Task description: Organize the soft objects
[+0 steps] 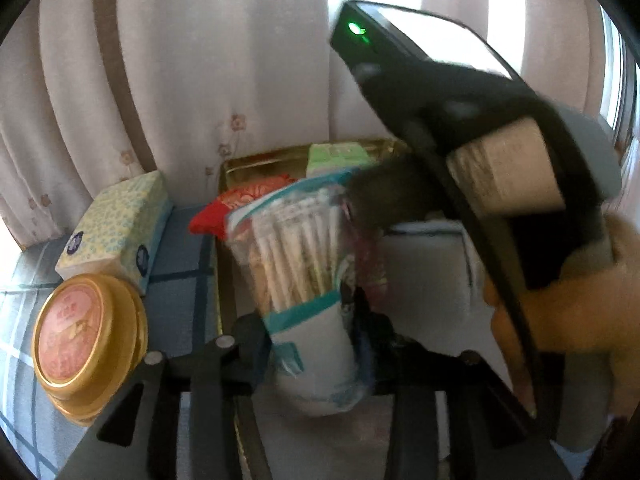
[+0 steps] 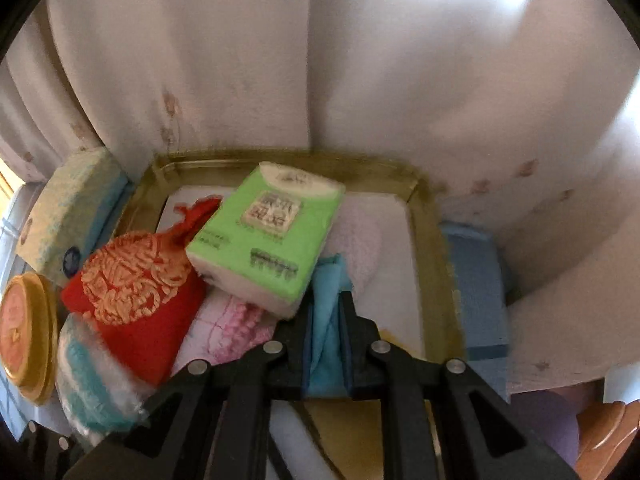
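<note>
My left gripper (image 1: 308,344) is shut on a clear plastic packet of cotton swabs (image 1: 304,264) with teal bands, held over the near edge of the gold tray (image 1: 256,164). The packet also shows in the right wrist view (image 2: 92,384). My right gripper (image 2: 326,320) is shut on a blue cloth (image 2: 326,308) over the gold tray (image 2: 432,240). In the tray lie a red embroidered pouch (image 2: 132,292), a green tissue pack (image 2: 264,236) and a pink knitted cloth (image 2: 236,324). The right gripper's body (image 1: 480,168) fills the right of the left wrist view.
A yellow-and-blue tissue box (image 1: 116,228) and a round gold tin (image 1: 84,344) stand left of the tray on a blue checked cloth (image 1: 180,272). A blue box (image 2: 476,292) sits right of the tray. Pale curtains (image 2: 320,60) hang close behind.
</note>
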### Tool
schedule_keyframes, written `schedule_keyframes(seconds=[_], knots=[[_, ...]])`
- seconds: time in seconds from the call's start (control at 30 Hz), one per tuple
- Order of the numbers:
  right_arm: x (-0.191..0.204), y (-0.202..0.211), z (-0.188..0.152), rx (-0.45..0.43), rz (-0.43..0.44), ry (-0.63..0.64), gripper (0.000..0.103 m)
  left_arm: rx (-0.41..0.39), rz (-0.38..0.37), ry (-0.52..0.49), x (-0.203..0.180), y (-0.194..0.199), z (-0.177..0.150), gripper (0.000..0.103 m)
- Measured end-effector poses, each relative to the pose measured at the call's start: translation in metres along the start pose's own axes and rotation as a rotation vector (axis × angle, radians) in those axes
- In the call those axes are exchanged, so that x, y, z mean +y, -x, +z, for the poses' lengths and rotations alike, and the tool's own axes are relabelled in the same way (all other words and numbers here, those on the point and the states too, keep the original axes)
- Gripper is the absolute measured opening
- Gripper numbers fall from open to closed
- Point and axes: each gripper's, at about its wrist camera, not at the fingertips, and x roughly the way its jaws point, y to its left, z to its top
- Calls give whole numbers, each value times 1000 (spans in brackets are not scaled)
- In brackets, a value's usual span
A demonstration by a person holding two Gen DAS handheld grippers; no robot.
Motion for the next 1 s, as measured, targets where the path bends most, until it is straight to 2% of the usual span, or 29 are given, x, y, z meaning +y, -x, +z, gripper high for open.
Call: schedule_keyframes(seconds=[0.03,0.07,0.13,0.17,0.23,0.27,0.3,0.33,0.5,0.53,0.67,0.77,0.93,1.0], knots=[[1,0,1,-18,-5,5,14,-3,-2,3,0,1,0,51],[2,0,1,-26,-13,19,14,-4,-8,7,1,2,0,54],[2,1,1,-24,-8,33,17,-13,-34,3,0,5,0,71],[-1,5,-1,-26,6,21,21,-29,-30,4,0,8,0,77],[-14,16,-9,-41,49,-31,39,-65,-34,-4,0,16,-2,95],[-21,22,-13,-53,60,-56,55,-87,-29,-7,0,20,-3,102],[-29,31,-17,-76,61,-81,70,-134,-12,-6,1,27,-7,103],[-36,42,-24,-112,65,-102,74,-176,1,-5,3,34,-10,103],[-60,87,-68,-296,165,-213,76,-297,31,5,8,53,-18,103],[-57,90,-75,-339,161,-240,76,-319,40,4,9,56,-20,103],[-52,113,-120,-562,63,-324,76,-434,83,5,14,73,-30,103],[-51,131,-153,-725,-29,-371,85,-476,75,31,21,82,-33,103],[-43,150,-173,-893,-136,-397,87,-489,92,66,29,87,-34,103],[-35,152,-175,-938,-166,-391,92,-486,95,73,30,88,-35,103]])
